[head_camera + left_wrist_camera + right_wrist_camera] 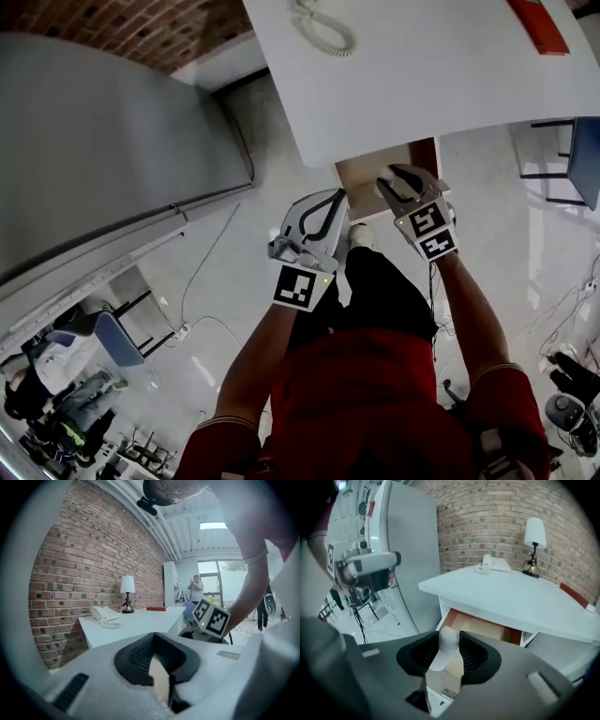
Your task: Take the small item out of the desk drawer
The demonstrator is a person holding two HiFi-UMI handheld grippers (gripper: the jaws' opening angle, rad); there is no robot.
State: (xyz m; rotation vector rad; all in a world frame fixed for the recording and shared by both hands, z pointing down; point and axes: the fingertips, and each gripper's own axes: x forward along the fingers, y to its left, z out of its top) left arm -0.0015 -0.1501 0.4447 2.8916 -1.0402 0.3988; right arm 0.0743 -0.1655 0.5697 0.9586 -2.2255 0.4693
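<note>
Lump of white stuff (445,645) sits pinched in the right claw (392,182), just above the open drawer (483,628) under the white table (511,597). The left claw (153,640) is beside the drawer, with its jaws almost together. A phone (488,564) and a lamp (533,541) stand on the table.

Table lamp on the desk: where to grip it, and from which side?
Grip the lamp by its thin dark stem, just under the shade, with the jaws level. It stands upright, and the stem is its one narrow part; the shade is wide and tapered, so probably a poor hold. Come from the desk's open front, since the brick wall looks close behind it.
</note>
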